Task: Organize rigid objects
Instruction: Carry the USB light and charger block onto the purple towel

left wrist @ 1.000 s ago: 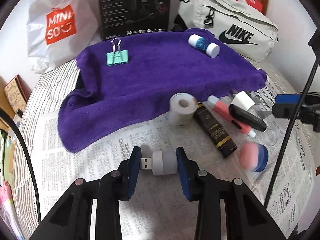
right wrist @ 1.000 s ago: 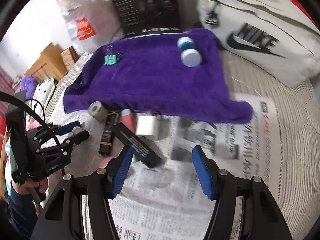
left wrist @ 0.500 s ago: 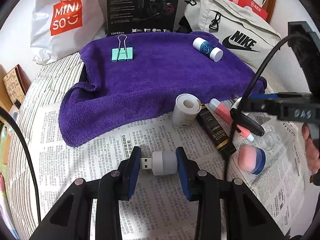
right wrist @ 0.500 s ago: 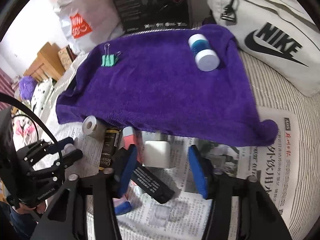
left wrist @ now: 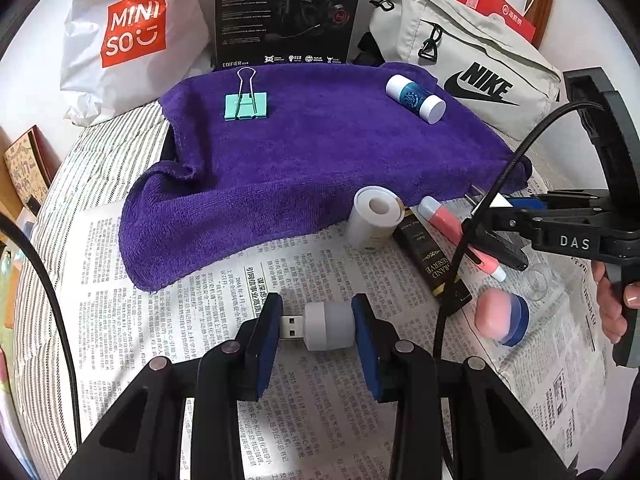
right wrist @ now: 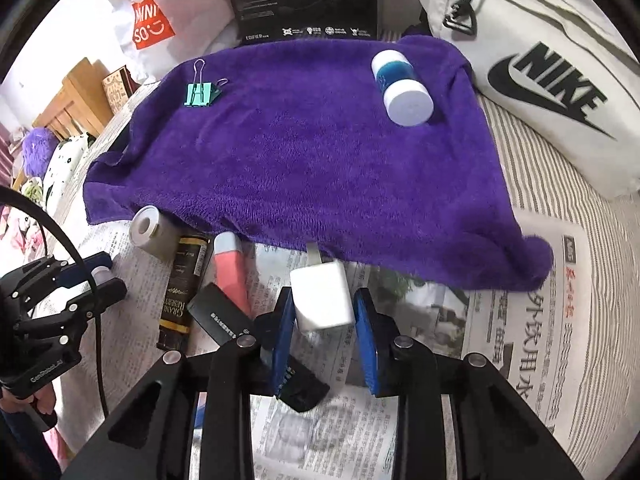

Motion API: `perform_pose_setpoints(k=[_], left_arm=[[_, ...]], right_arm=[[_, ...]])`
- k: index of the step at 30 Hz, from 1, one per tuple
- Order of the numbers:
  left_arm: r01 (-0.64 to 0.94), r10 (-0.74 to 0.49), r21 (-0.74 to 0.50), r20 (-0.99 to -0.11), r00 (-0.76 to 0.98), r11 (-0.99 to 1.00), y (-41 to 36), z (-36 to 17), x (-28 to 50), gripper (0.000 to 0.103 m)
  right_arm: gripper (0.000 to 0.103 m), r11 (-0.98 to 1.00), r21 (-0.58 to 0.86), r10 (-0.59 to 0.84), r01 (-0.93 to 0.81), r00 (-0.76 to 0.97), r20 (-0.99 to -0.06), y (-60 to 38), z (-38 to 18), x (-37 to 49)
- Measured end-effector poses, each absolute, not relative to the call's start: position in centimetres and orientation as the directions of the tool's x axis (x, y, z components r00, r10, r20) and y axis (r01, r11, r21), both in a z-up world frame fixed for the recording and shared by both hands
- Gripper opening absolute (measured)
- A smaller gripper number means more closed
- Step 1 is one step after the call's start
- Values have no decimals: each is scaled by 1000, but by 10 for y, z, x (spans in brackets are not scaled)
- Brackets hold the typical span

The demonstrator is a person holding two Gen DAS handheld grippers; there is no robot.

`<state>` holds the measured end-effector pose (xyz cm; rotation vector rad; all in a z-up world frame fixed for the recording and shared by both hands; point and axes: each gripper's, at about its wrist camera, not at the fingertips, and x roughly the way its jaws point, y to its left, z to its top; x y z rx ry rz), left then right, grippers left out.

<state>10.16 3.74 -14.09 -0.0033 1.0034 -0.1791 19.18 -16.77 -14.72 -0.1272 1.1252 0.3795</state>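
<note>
My left gripper (left wrist: 316, 322) is shut on a small white USB plug light (left wrist: 326, 327), held just above the newspaper. My right gripper (right wrist: 326, 310) has its blue pads on both sides of a white charger block (right wrist: 322, 296) lying at the towel's near edge; the jaws look closed against it. A purple towel (left wrist: 300, 160) carries a green binder clip (left wrist: 245, 106) and a blue-and-white bottle (left wrist: 416, 98). On the newspaper lie a white tape roll (left wrist: 374, 222), a black-gold tube (left wrist: 430, 260), a pink tube (left wrist: 452, 228), a black bar (right wrist: 224, 320) and a pink-blue puff (left wrist: 500, 316).
A Miniso bag (left wrist: 132, 32), a black Edifier box (left wrist: 288, 12) and a white Nike bag (left wrist: 472, 68) stand behind the towel. Newspaper (left wrist: 200, 280) covers the striped bed in front. Wooden furniture (right wrist: 76, 96) is at the far left in the right wrist view.
My right gripper moved forward to the towel's edge and narrowed around the white charger block. My left gripper kept hold of the USB plug light and barely moved.
</note>
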Motion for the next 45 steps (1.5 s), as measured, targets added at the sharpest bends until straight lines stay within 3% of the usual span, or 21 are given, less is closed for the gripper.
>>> perform_pose_setpoints(k=[45], left_arm=[[119, -173, -127, -786, 594, 985, 51, -79, 99, 34]], right_arm=[[26, 924, 178, 324, -338, 447, -834, -218, -88, 172]])
